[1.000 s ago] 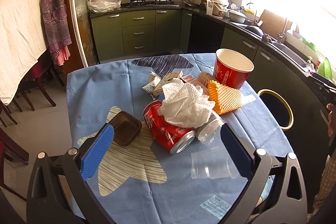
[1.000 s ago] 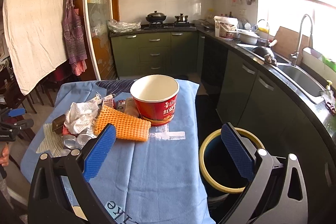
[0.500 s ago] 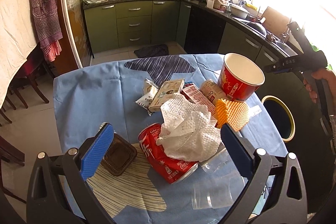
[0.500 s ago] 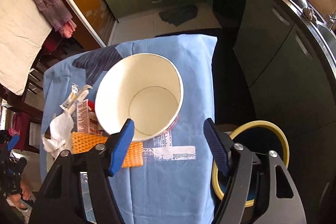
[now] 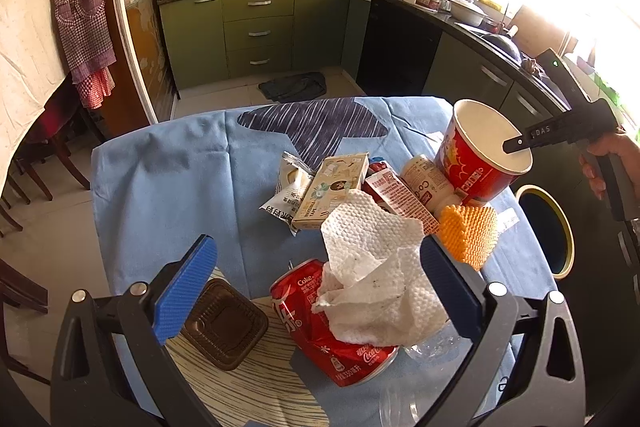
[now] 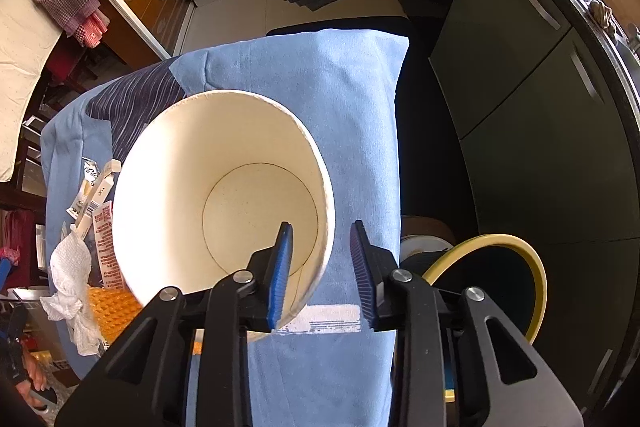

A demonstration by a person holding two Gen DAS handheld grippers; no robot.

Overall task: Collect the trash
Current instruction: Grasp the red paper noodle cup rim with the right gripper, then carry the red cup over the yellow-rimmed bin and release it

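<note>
Reading "Coke" (red can) — crushed

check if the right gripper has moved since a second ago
Yes: the right gripper has come from near the bin down over the paper bowl; its jaws are closing astride the rim.

Around the red paper bowl the tabletop is crowded on one side only: a small bottle, cartons and an orange foam net press against its near-left wall. Beyond the bowl the blue cloth lies bare (an easy way in). Right of the bowl, past the tabletop's edge, the yellow-rimmed bin gapes unobstructed
</note>
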